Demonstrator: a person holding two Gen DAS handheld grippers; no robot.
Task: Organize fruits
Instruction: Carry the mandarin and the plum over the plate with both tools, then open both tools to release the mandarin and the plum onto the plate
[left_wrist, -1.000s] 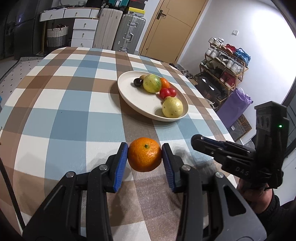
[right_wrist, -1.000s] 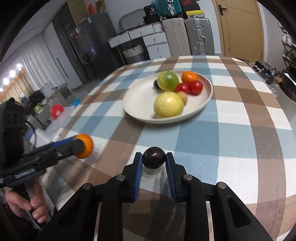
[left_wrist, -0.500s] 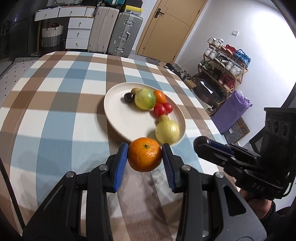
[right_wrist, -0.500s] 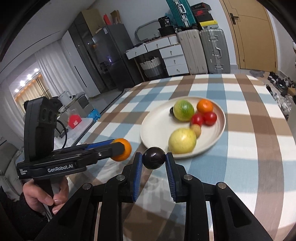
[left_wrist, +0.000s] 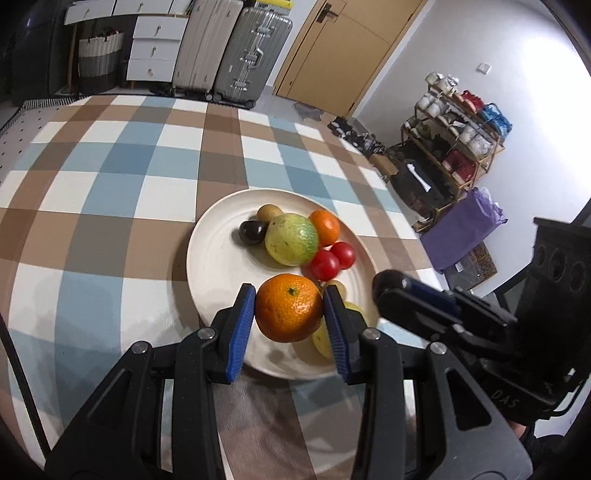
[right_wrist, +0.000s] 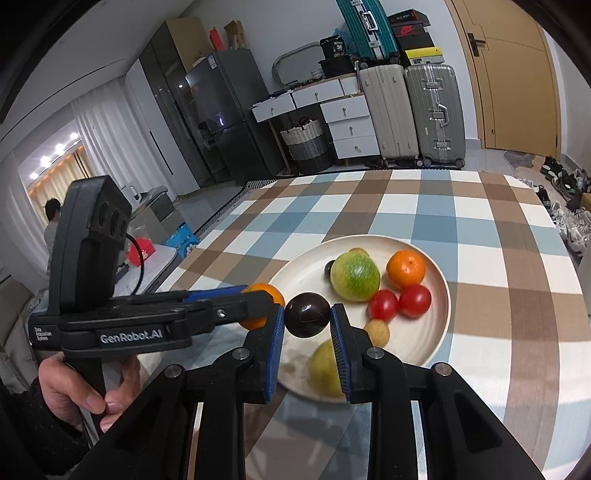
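- Left wrist view: we see the left gripper (left_wrist: 290, 317) clamped on a round orange mandarin (left_wrist: 289, 312), carried above the near part of the round cream plate (left_wrist: 207, 266). On the plate lie a green-yellow round fruit (left_wrist: 291, 239), a second orange fruit (left_wrist: 325, 228), two red tomatoes (left_wrist: 332, 259) and a small dark plum (left_wrist: 252, 232). We judge most fruit gathered; this one awaits release. The plate's left half is bare.
- Right wrist view: the right gripper (right_wrist: 307, 319) is clamped on a dark glossy round fruit (right_wrist: 307, 314) near the plate's near-left rim. The left gripper (right_wrist: 264, 301) sits just beside it, so room between them is tight; the checked tablecloth (right_wrist: 498, 314) is open on the right.
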